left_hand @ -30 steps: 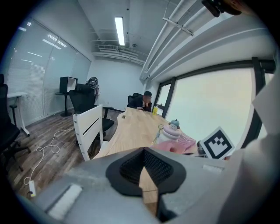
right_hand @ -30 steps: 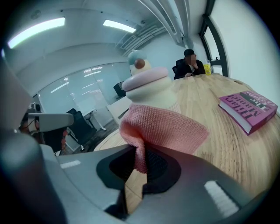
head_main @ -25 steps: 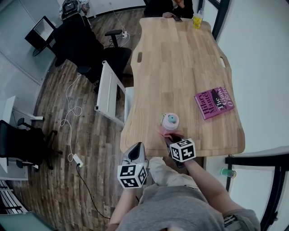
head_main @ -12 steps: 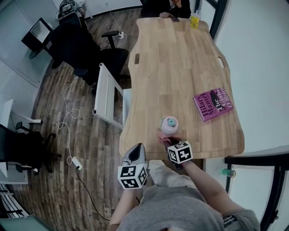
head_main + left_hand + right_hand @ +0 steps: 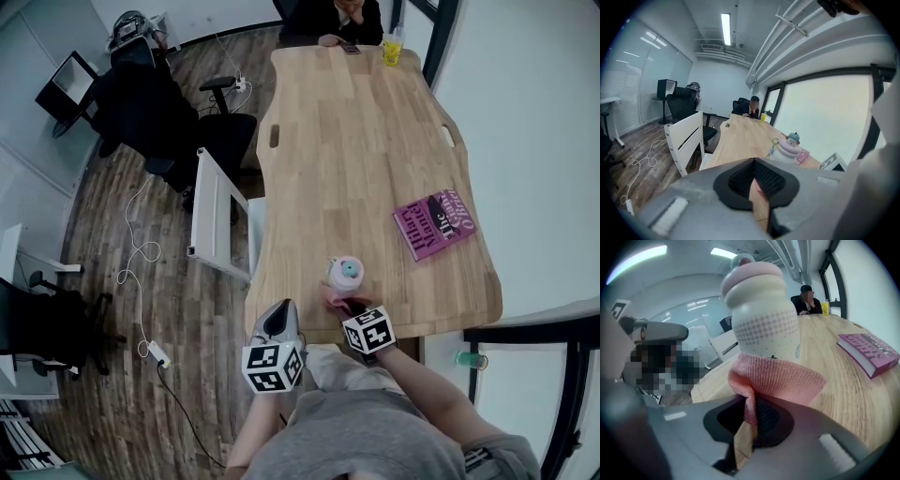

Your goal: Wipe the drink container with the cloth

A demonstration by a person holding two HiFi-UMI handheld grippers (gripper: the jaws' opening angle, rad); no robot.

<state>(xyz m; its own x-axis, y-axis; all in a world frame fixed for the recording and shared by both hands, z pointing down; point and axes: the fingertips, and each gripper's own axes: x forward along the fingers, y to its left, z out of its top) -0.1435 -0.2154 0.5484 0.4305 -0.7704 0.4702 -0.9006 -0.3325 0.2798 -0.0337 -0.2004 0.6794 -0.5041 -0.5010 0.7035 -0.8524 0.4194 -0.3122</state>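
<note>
Right gripper point(image 5: 749, 420), clenched on pink cloth point(image 5: 778, 376), stays against near side of drink container point(image 5: 761, 319) at table point(image 5: 356, 141) near edge; scarcely moved, wipe likely barely begun. Left gripper point(image 5: 757, 187) closed, empty, off table.

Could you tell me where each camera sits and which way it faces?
Head view: on the person's head, looking steeply down at the table; shows the forearms, the left gripper and the right gripper.
Left gripper view: on the left gripper, facing along the table; its shut, empty jaws show.
Right gripper view: on the right gripper, facing the drink container close up; its jaws pinch the cloth.
Both gripper views share the drink container and the seated person.
</note>
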